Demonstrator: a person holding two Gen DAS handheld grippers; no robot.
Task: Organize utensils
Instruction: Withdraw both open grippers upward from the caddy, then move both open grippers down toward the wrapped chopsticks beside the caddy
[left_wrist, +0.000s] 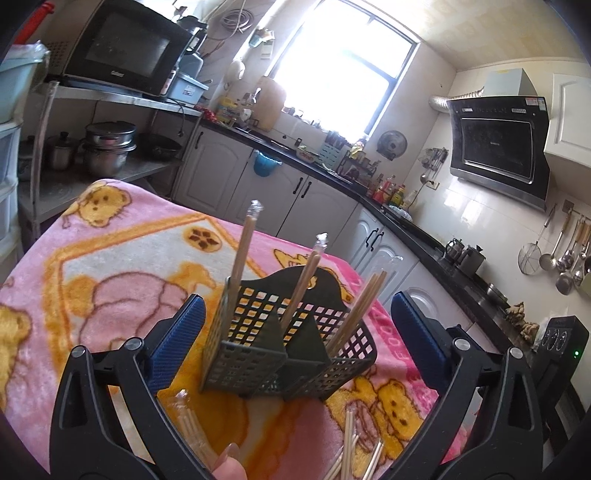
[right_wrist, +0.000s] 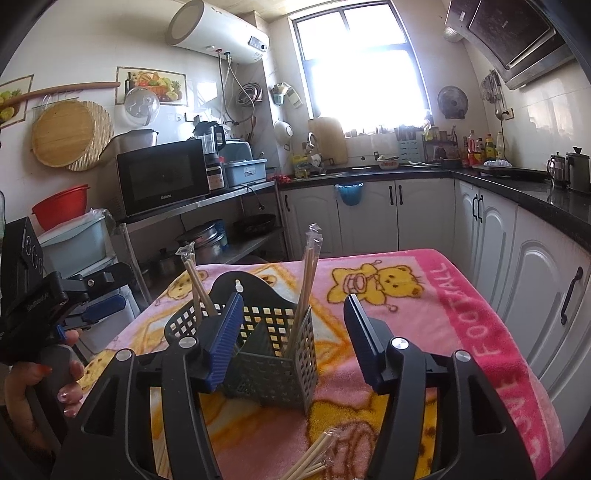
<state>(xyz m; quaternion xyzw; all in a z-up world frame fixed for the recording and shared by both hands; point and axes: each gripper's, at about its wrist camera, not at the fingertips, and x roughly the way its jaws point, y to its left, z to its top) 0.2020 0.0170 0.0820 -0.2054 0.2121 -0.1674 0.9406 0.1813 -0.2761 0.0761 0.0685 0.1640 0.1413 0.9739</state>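
Your left gripper (left_wrist: 295, 332) and right gripper (right_wrist: 293, 332) both gape wide, holding nothing. Loose chopsticks (right_wrist: 314, 456) lie nearest on the blanket (right_wrist: 424, 325); beyond, mid-table, the basket (left_wrist: 291, 343) holds three wrapped pairs upright. Cabinets (right_wrist: 373, 218) behind.

the lower ends of the wrapped chopsticks (left_wrist: 240, 254) standing in the dark mesh basket (left_wrist: 295, 354) are hidden behind its walls and dividers. loose chopsticks (left_wrist: 354, 454) on the blanket (left_wrist: 110, 258) run off the bottom edge of the left wrist view, and another wrapped pair (left_wrist: 192, 424) there is partly covered by the left hand-held gripper (left_wrist: 295, 332). in the right wrist view, the right hand-held gripper (right_wrist: 291, 339) covers part of the basket's near left side. the bench under the blanket is hidden. the window (right_wrist: 362, 66) is blown out white.
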